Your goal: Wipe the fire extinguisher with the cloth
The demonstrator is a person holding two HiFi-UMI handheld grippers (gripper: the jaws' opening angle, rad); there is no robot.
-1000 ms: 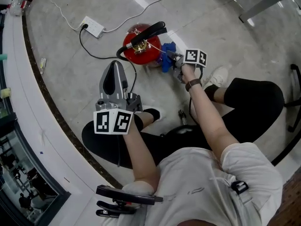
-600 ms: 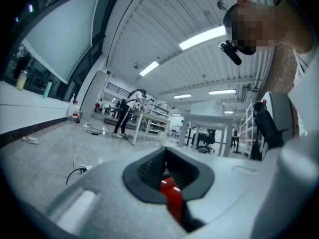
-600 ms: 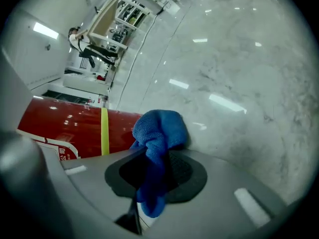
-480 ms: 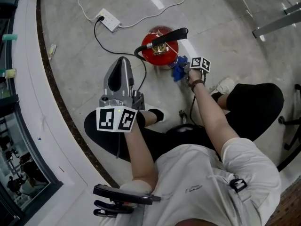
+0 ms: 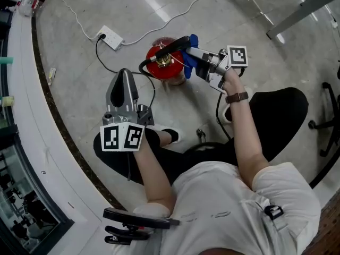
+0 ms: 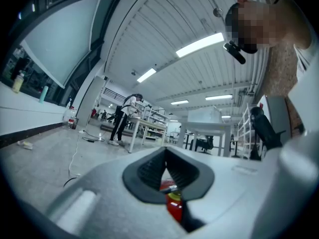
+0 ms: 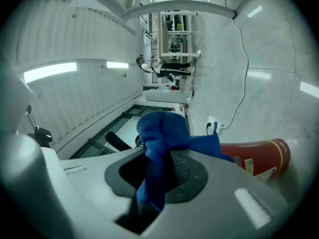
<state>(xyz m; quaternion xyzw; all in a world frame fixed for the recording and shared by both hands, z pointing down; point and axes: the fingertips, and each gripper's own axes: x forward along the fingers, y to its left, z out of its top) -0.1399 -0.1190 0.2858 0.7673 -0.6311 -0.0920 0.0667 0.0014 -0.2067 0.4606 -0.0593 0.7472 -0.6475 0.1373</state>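
Note:
The red fire extinguisher [image 5: 162,64] stands on the floor, its black handle [image 5: 178,43] pointing right. My right gripper [image 5: 195,53] is shut on the blue cloth [image 5: 189,62], which is held against the extinguisher's top right, by the handle. In the right gripper view the cloth [image 7: 160,136] bunches out of the jaws, with the red cylinder [image 7: 256,158] to the right. My left gripper [image 5: 123,74] hovers left of and below the extinguisher, shut and empty. In the left gripper view its tips [image 6: 166,152] meet, and the extinguisher [image 6: 173,205] shows below them.
A white power strip [image 5: 112,37] with black and white cables lies behind the extinguisher. My shoe [image 5: 170,136] rests near the left gripper. A dark-edged white ledge [image 5: 32,105] curves along the left. A chair base [image 5: 328,116] stands at right and a metal beam [image 5: 297,12] at top right.
My right gripper has lifted the cloth from the extinguisher's lower right side up to its top by the handle. The left gripper has hardly moved.

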